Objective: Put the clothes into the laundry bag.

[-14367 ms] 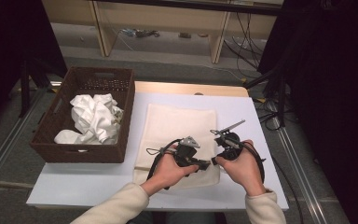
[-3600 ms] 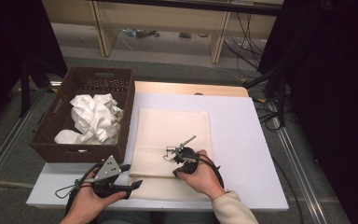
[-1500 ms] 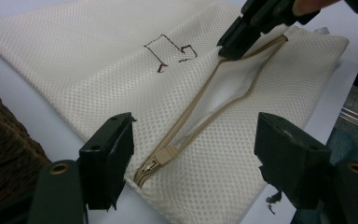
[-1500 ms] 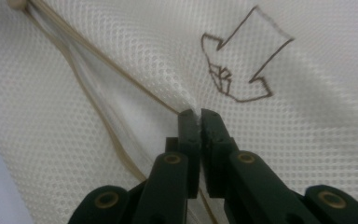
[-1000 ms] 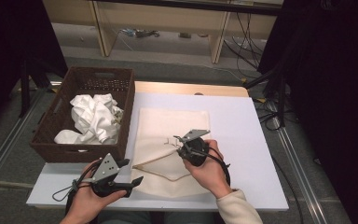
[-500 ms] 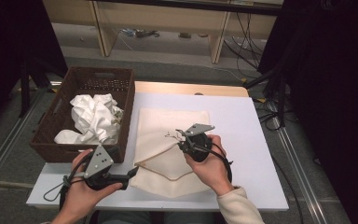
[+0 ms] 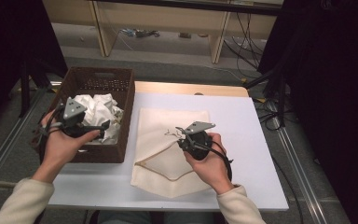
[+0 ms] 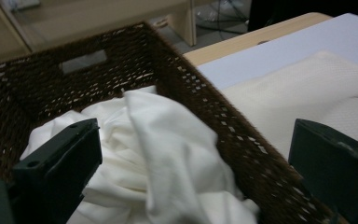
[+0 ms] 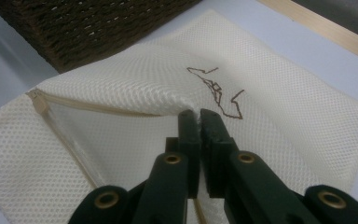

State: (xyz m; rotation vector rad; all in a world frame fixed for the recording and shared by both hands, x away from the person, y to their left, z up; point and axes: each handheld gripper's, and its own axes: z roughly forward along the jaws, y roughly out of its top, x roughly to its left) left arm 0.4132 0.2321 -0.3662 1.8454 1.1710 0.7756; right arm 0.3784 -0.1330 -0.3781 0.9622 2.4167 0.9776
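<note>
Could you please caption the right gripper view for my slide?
Right gripper pinches the upper layer of a cream mesh bag, lifting its zippered mouth open.

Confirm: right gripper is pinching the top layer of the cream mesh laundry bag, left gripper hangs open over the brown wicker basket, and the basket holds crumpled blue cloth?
One thing is off: the cloth is white, not blue. The left gripper view shows crumpled white cloth in the brown wicker basket, with the left gripper open above it. The right gripper does pinch the cream mesh laundry bag.

Probably a lab: black curtains (image 7: 335, 93), loose floor cables (image 7: 242, 28) and a bare white table (image 7: 242, 116).
</note>
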